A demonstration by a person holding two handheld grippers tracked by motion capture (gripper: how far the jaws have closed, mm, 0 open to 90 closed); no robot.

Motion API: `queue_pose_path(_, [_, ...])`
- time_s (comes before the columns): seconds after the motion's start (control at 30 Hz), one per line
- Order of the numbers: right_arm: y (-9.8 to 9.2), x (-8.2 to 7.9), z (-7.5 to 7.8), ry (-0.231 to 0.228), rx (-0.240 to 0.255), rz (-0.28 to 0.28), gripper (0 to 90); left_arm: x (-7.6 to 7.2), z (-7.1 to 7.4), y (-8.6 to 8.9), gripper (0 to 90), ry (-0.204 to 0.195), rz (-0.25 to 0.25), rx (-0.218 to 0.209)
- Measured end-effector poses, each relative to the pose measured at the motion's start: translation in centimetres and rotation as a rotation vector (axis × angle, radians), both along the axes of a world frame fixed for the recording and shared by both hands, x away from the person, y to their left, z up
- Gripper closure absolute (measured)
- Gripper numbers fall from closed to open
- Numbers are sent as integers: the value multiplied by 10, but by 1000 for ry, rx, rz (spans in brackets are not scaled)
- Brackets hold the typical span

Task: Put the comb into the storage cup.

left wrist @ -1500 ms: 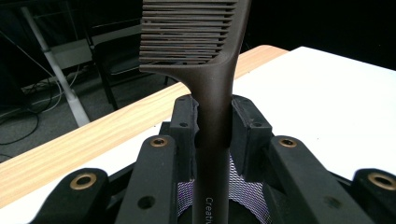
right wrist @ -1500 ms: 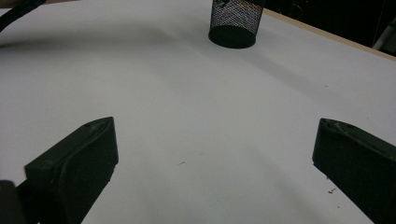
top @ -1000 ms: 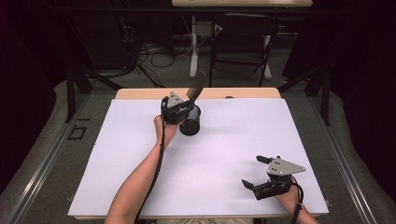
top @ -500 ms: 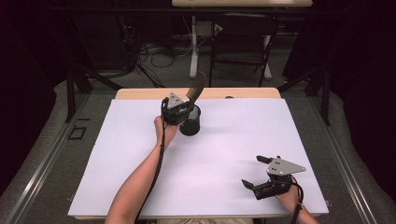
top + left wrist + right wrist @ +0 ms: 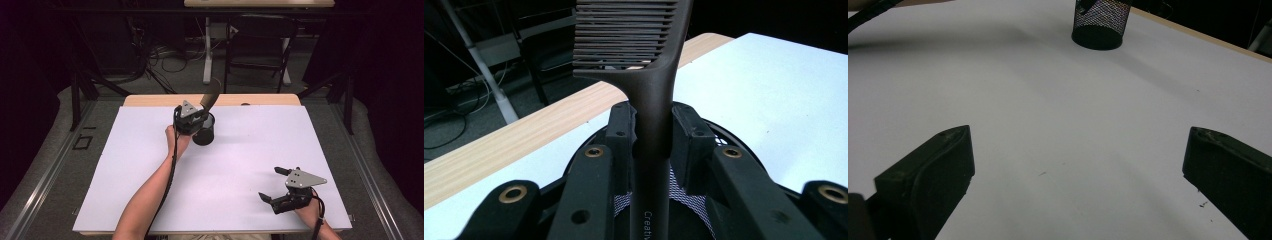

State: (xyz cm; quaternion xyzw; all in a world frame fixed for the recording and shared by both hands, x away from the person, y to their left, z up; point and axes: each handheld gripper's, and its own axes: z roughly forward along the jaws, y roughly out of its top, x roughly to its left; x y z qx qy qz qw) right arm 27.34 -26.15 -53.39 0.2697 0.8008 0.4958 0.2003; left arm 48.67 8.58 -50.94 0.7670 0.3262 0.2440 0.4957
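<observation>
A dark brown comb [image 5: 651,75] stands upright with its handle down inside a black mesh cup [image 5: 205,131] near the table's far edge. My left gripper [image 5: 651,132] is shut on the comb's handle just above the cup's rim; in the high view that gripper [image 5: 192,117] sits over the cup with the comb's toothed end [image 5: 210,96] sticking up behind it. My right gripper [image 5: 272,184] rests near the front right of the table, jaws wide apart with nothing between them; the cup [image 5: 1100,22] lies far ahead of it.
A white sheet [image 5: 250,150] covers the table, with a strip of bare wood [image 5: 150,101] along the far edge. Beyond the table stand chair and desk legs [image 5: 207,55] and loose cables on the floor.
</observation>
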Motion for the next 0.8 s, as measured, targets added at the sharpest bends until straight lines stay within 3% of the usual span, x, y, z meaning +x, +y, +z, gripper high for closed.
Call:
queue_pose_path(0.37, [0, 0, 0, 2, -1, 2, 0, -5, -4, -3, 716, 1, 5, 28])
queue_pose_path(0.57, [0, 0, 0, 1, -2, 3, 0, -12, 2, 0, 473, -5, 6, 9])
queue_pose_path(0.8, [0, 1, 0, 0, -2, 0, 0, -19, 16, 3, 332, -8, -21, 23])
